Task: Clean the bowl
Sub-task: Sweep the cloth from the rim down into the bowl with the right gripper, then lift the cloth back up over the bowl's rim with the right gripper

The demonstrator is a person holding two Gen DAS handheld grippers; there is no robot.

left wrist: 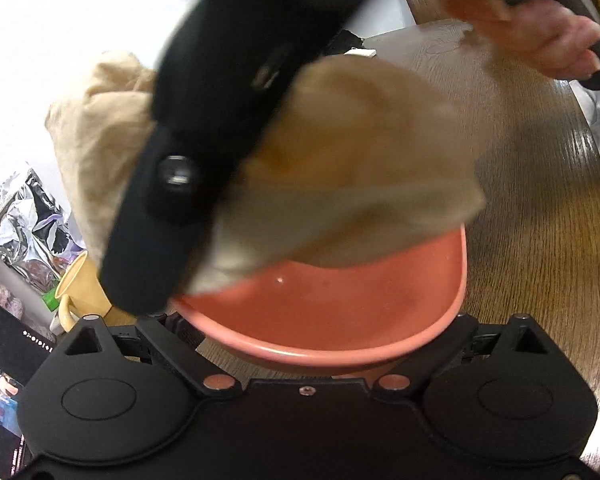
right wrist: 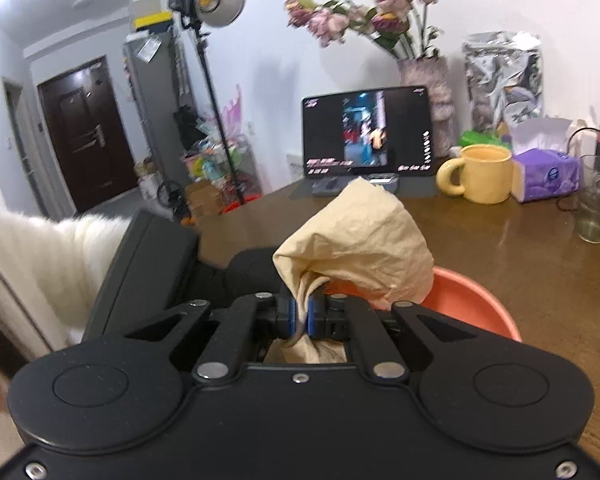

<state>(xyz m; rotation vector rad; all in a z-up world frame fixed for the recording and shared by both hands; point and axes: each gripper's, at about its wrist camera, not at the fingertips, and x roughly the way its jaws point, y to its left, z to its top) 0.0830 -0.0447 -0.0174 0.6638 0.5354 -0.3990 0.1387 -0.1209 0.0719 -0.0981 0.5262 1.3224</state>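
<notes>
Salmon-pink bowl (left wrist: 340, 320) under beige cloth (left wrist: 360, 184)

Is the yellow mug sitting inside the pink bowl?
No, in the right wrist view the yellow mug stands on the table beside the purple tissue box, well apart from the pink bowl.

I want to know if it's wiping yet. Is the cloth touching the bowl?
Touching. In the left wrist view the cloth droops over the bowl's far rim and lies on its inside.

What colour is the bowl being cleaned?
The bowl is salmon pink, a coral shade. The left wrist view shows it best.
</notes>
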